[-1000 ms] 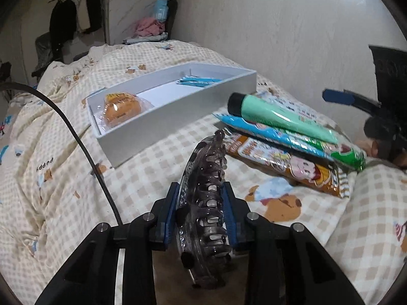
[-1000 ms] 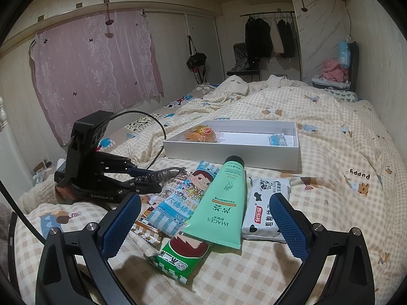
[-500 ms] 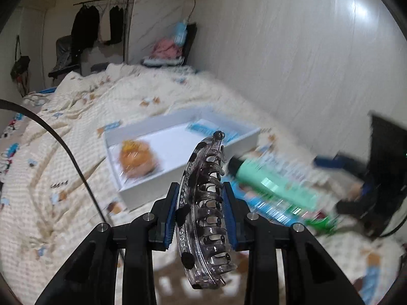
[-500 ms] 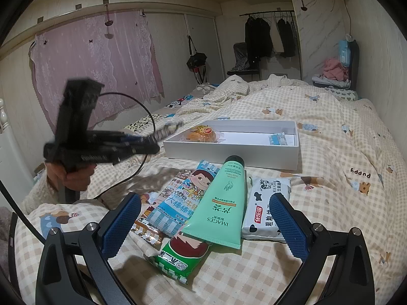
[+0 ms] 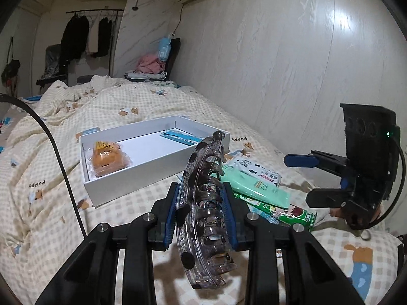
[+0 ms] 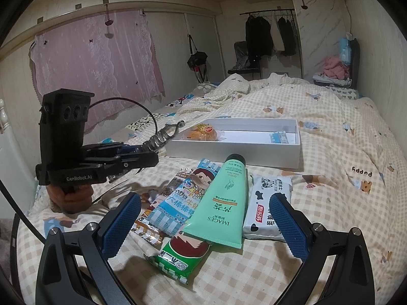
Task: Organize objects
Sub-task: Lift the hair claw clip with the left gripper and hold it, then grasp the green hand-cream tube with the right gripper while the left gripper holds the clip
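Left hand-held gripper: while it hung above the bed, the left hand-held gripper [image 5: 201,214] pinched a clear smoky hair claw clip [image 5: 203,200] between its blue pads, at lower centre of the left wrist view.
Hair claw clip: it stood lengthwise along the fingers, its tip overlapping the near wall of the box in the frame, clear of the quilt.
Right hand-held gripper: the right hand-held gripper [image 6: 203,226] was spread wide with nothing between its pads, low in the right wrist view.
White box [image 6: 254,156]: it lay open on the checked quilt [image 6: 343,190] at mid frame, holding a wrapped orange bun [image 6: 202,133] at its left end and a small blue packet [image 6: 278,137] at its right.
Loose items: a mint-green tube [image 6: 223,203], a blue-striped snack pack [image 6: 178,203], a green snack pack [image 6: 180,256] and a white wipes pack [image 6: 267,208] lay side by side, below the box in the frame.
Person: a hand [image 6: 72,198] gripped the left gripper's handle at the left edge.
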Demonstrator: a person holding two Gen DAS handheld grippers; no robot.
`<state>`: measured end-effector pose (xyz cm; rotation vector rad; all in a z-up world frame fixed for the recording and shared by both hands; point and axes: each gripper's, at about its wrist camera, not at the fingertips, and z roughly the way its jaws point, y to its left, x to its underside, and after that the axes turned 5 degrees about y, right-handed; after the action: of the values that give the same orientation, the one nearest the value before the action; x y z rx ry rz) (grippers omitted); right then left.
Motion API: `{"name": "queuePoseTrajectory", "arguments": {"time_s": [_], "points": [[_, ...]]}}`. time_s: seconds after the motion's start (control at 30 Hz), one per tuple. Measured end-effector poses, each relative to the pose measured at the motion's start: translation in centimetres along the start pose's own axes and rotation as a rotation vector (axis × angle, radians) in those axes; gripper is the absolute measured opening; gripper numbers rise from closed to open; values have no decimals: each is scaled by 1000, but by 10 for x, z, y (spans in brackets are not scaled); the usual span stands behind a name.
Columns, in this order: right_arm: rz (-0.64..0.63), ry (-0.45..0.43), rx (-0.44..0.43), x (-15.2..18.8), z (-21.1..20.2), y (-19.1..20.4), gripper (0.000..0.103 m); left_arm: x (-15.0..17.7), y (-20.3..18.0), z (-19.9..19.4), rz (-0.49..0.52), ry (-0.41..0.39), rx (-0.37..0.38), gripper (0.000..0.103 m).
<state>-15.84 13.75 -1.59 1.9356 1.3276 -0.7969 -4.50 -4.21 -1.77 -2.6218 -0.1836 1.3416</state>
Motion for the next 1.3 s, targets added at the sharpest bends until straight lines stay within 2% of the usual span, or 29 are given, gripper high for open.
{"name": "queuePoseTrajectory", "arguments": {"time_s": [0.57, 0.63, 0.7, 0.77, 0.9, 0.97, 1.03, 1.13, 1.2, 1.3], "points": [[17, 8, -25, -4, -2, -6, 101, 3, -11, -1, 29, 2, -23, 36], [-14, -30, 53, -11, -14, -2, 101, 4, -12, -1, 32, 1, -30, 36], [-105, -55, 107, -24, -27, 9, 101, 4, -13, 0, 39, 4, -41, 36], [-128, -8, 95, -34, -27, 11, 101, 4, -15, 1, 49, 7, -53, 36], [-35, 135, 36, -47, -10, -1, 101, 5, -16, 1, 54, 8, -54, 36], [-30, 169, 26, -47, -2, -4, 101, 5, -15, 1, 48, 10, -51, 36], [-39, 217, 3, -46, 8, -2, 86, 5, -15, 1, 44, 12, -49, 36], [-11, 287, -44, -49, 28, -6, 73, 5, -13, 1, 40, 15, -45, 36], [-11, 305, -17, -52, 42, -7, 69, 5, -12, 0, 34, 13, -38, 36], [13, 360, 8, -55, 63, -14, 69, 5, -9, 0, 23, 15, -27, 36]]}}
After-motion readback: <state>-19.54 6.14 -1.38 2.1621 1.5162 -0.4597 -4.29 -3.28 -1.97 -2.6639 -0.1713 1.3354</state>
